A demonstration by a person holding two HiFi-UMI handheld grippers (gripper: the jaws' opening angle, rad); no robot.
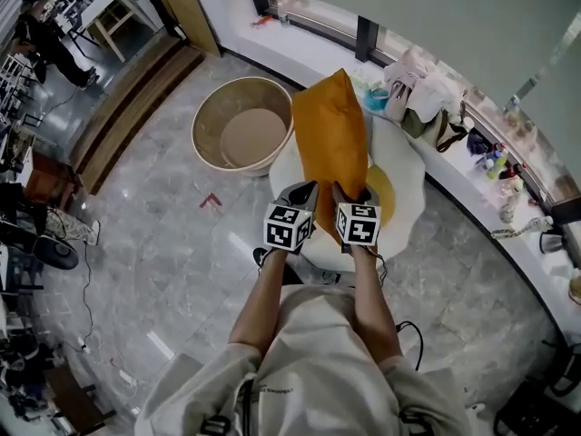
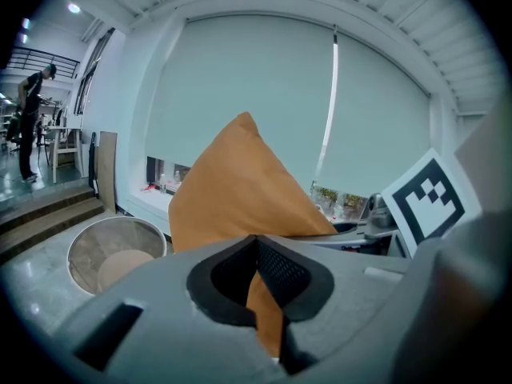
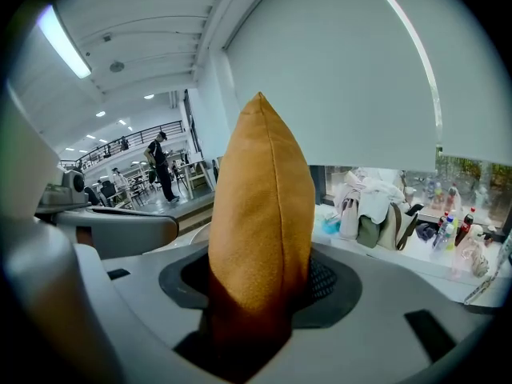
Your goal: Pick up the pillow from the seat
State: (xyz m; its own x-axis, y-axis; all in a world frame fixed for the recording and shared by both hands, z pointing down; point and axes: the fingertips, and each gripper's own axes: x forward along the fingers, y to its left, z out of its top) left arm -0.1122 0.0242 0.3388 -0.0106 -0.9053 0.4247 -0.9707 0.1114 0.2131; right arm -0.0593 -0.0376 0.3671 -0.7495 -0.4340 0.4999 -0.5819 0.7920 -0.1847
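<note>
Two forearms reach straight ahead in the head view, close together and parallel. Our left gripper (image 1: 304,193) and right gripper (image 1: 349,194) sit side by side, their marker cubes turned up toward the camera. Both bite the near edge of the orange pillow (image 1: 331,139). It stands on edge above the white seat (image 1: 408,184) with its yellow middle. A round tub (image 1: 238,134) sits on the floor just left of the seat. In the left gripper view our jaws are nearly together, pinching a thin flap at the pillow's corner. In the right gripper view our jaws stand about half apart, pressed on the pillow's plump edge, which rises upright between them.
</note>
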